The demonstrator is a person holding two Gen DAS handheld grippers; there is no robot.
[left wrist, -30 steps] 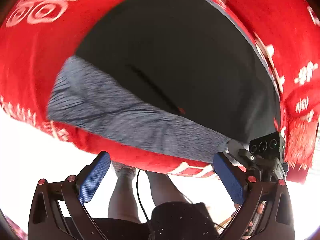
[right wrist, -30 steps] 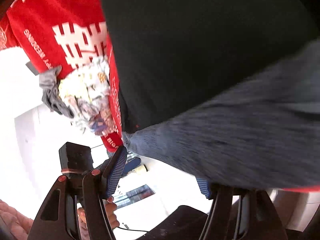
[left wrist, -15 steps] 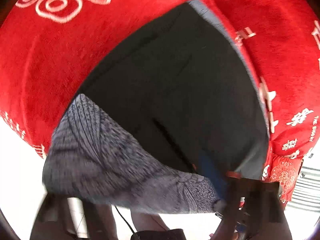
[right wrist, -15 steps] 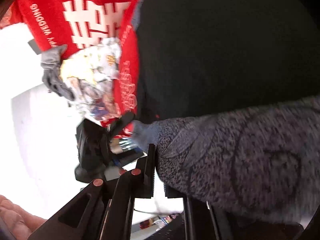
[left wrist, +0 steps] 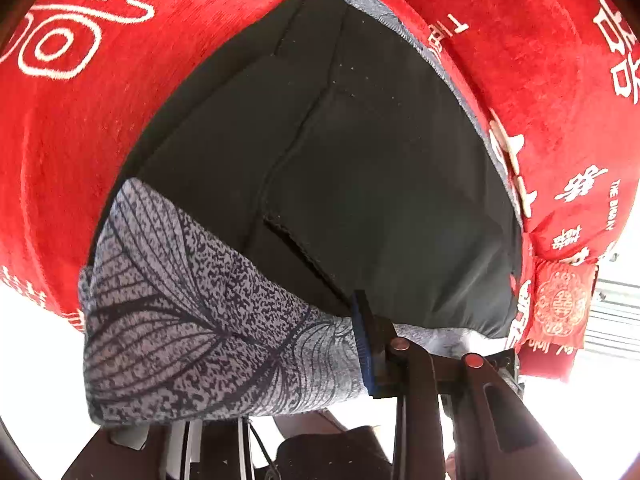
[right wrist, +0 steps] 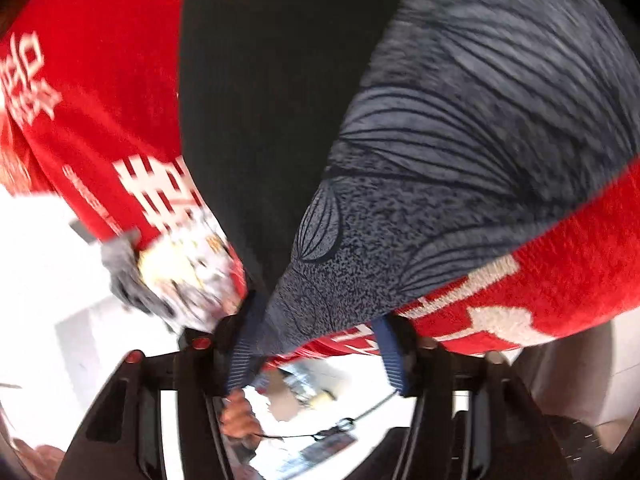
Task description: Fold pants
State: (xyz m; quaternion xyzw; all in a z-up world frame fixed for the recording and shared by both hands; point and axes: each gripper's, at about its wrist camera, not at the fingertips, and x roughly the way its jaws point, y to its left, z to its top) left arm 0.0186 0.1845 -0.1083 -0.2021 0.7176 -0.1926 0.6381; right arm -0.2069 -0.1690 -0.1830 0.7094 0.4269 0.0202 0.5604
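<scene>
- Left gripper (left wrist: 248,384): only one blue pad (left wrist: 362,344) is showing, pressing on the right edge of the patterned grey hem (left wrist: 192,320); the other finger is hiding under the cloth. Can't tell if it's pinching or just sitting behind the fabric.
- Right gripper (right wrist: 316,350): blue pads standing apart, so jaws reading as not closed; a corner of the grey patterned fabric (right wrist: 460,140) is hanging down between them, touching the left pad. View is smearing, so contact is uncertain.
- Pants (left wrist: 360,168): lying on the red blanket (left wrist: 80,140), black panel spreading far from the grippers, grey patterned part bunching at the near edge.
- Risk: right side is looking loose, so the corner is likely slipping out on any lift, giving a skewed fold.
- Risk: if the left is gripping one layer only, layers will be separating and the hem wrinkling.
- Risk: near-edge fabric is overhanging the blanket, so it's liable to be sliding off towards the floor.
- Risk: plush blanket could be getting pinched along with the cloth and dragging.
- Crumpled printed item (right wrist: 188,268) at the blanket's left near edge is sitting just beside the right gripper; it could be snagging.
</scene>
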